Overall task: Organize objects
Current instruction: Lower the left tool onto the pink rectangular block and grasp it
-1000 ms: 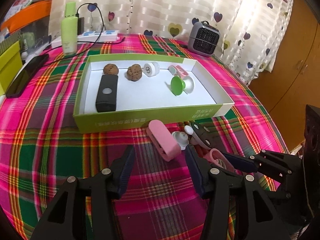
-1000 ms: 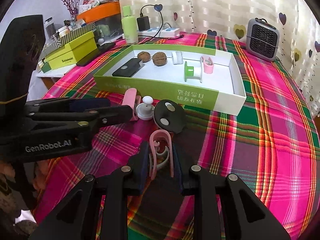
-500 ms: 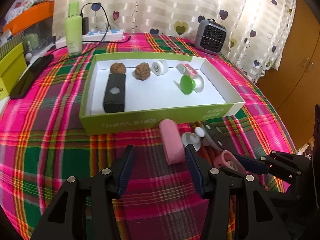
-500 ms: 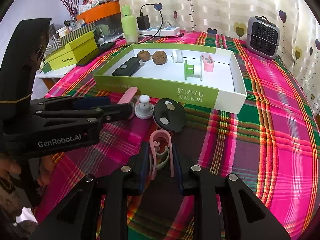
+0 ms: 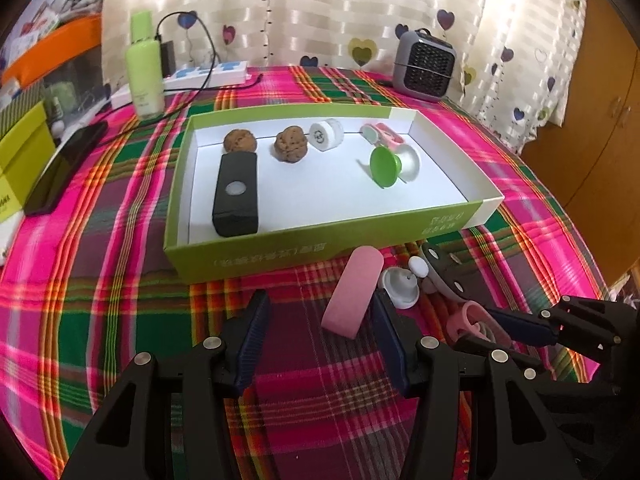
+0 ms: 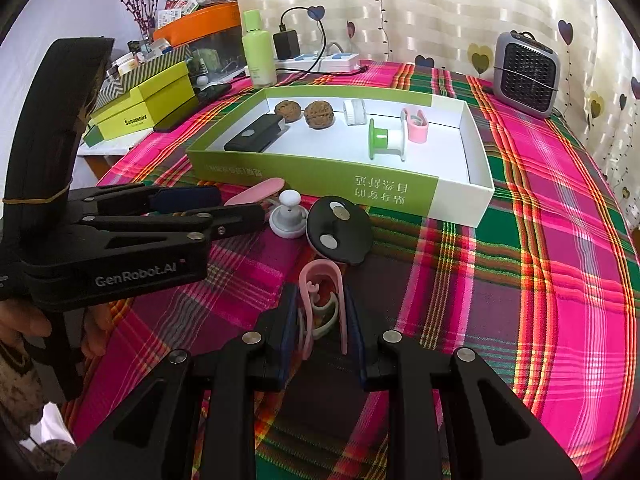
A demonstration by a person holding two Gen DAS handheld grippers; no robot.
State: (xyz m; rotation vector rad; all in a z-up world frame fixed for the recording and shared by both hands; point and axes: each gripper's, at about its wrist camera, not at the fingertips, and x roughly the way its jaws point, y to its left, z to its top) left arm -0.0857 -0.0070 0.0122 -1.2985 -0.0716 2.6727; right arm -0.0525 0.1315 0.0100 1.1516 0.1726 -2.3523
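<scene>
A green-and-white box (image 5: 256, 254) (image 6: 312, 170) on the plaid cloth holds a black remote (image 5: 236, 196), two walnuts (image 5: 291, 150), a white roll (image 5: 326, 135), a green spool (image 5: 386, 168) and a pink clip (image 5: 384, 136). In front of it lie a pink case (image 5: 352, 292) (image 6: 256, 192), a white knob (image 5: 400, 284) (image 6: 289, 218) and a black disc (image 6: 339, 230). My left gripper (image 5: 320, 316) is open, its right finger touching the pink case. My right gripper (image 6: 322, 312) is shut on a pink clip (image 6: 322, 284).
A green bottle (image 5: 145, 68), power strip (image 5: 208, 74) and small grey heater (image 5: 424, 66) stand behind the box. A black phone (image 5: 66, 168) and yellow-green boxes (image 6: 144, 102) lie at the left. A wooden cabinet (image 5: 600, 100) is at the right.
My left gripper has moved right and forward, so the pink case now lies against its right finger and has turned more upright. My right gripper still holds the pink clip in place.
</scene>
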